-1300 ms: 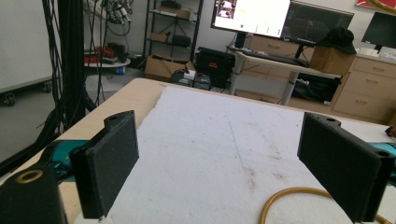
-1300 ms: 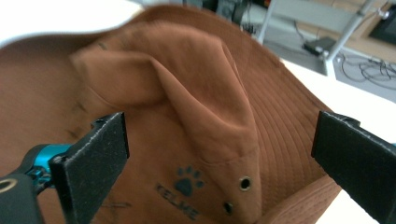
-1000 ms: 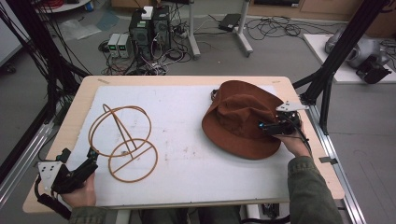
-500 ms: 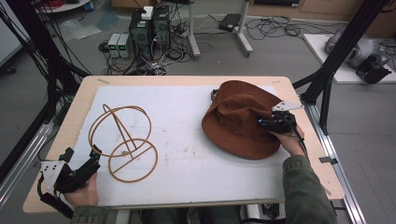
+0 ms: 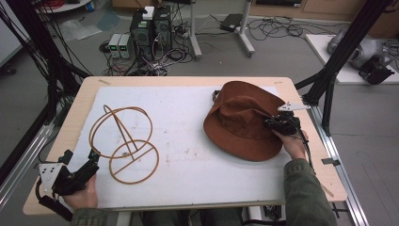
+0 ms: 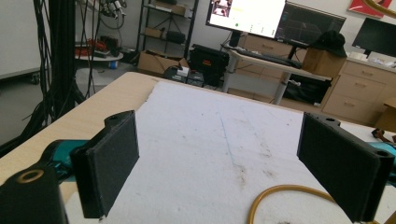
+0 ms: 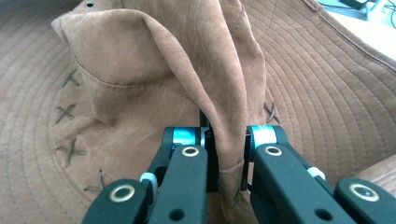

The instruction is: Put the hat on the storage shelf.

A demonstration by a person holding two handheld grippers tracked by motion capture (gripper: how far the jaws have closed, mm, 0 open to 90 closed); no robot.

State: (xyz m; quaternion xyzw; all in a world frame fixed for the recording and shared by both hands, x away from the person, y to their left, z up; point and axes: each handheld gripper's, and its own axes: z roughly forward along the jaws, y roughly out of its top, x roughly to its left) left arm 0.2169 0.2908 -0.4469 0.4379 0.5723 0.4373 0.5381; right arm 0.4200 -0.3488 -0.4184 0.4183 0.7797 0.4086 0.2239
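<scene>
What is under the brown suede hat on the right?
The brown suede hat lies on the white foam mat. Its brim covers the mat beneath; whatever may be under the crown is hidden.

I am seeing the hat (image 5: 244, 123) lying on the mat (image 5: 188, 141), well to the right of the wire stand (image 5: 126, 143). My left gripper (image 5: 91, 157) is sitting just left of that stand, my right gripper (image 5: 269, 123) far right of it, at the hat.

A light wooden table (image 5: 84, 96) carries a white mat (image 5: 188, 122), with a brown hat (image 5: 240, 125) and wire stand (image 5: 124, 143) on it.
</scene>
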